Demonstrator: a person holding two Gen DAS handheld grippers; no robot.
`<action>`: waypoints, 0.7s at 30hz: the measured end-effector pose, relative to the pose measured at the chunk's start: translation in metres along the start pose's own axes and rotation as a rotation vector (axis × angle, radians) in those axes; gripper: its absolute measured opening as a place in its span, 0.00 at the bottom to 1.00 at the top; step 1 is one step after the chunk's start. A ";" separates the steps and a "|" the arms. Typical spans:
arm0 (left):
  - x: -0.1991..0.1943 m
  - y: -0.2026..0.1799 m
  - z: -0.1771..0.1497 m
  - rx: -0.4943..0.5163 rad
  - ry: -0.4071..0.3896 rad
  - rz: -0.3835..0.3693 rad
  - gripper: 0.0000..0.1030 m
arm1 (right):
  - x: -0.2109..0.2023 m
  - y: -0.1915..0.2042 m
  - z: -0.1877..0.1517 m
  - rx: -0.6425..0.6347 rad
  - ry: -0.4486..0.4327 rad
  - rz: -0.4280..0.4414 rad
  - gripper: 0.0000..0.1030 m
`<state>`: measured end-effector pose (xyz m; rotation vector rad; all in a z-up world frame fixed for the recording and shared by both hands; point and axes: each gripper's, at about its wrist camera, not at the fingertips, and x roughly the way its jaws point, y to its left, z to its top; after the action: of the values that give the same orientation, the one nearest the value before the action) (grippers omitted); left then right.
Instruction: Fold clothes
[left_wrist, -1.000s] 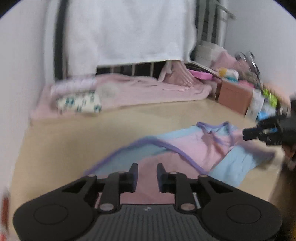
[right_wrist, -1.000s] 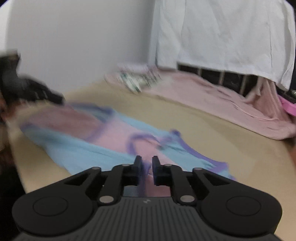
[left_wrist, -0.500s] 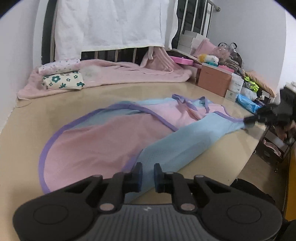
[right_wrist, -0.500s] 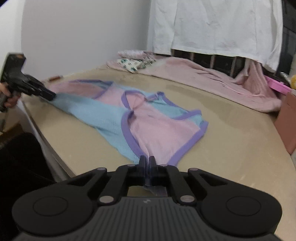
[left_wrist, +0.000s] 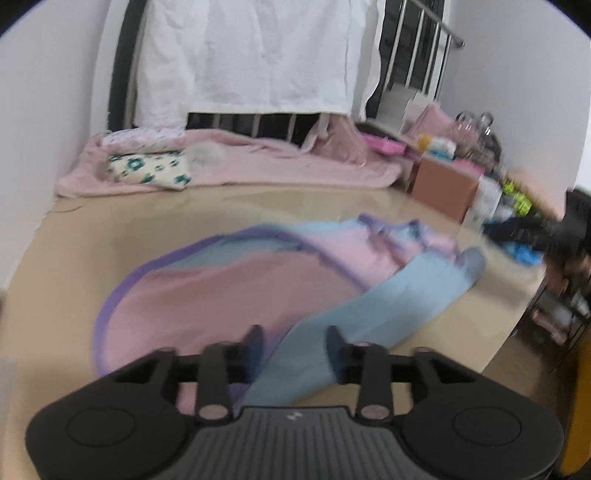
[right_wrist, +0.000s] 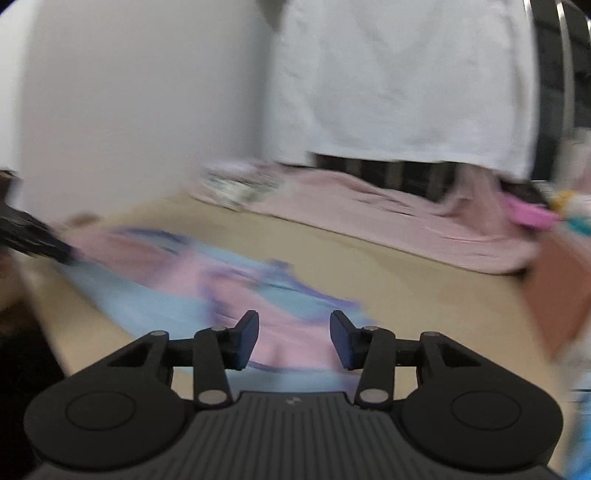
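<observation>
Pink and blue, with purple trim, the garment (left_wrist: 236, 284) lies spread on the beige tabletop (left_wrist: 74, 258). Both the left tongs (left_wrist: 293, 345) and the right tongs (right_wrist: 293, 338) are opening, their pads apart over the cloth, pressing nothing. Only the left view shows a brown box (left_wrist: 441, 188); the right view is blurred.

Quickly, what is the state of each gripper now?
Left gripper: opening, pads off the pink and blue garment lying between them.
Right gripper: opening, holding nothing.
</observation>
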<state>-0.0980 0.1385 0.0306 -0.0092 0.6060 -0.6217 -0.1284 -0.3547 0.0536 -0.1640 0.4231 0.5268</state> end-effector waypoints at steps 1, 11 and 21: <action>0.008 -0.004 0.005 0.002 0.003 -0.021 0.49 | 0.009 0.013 0.002 -0.014 0.015 0.019 0.43; 0.039 -0.019 0.007 0.041 0.028 0.026 0.05 | 0.086 0.051 0.006 -0.003 0.112 -0.008 0.05; -0.044 0.012 -0.014 -0.055 -0.048 0.100 0.33 | 0.051 0.077 -0.004 -0.126 0.012 -0.078 0.25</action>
<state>-0.1276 0.1749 0.0401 -0.0451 0.5732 -0.5066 -0.1295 -0.2665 0.0248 -0.3036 0.3933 0.4756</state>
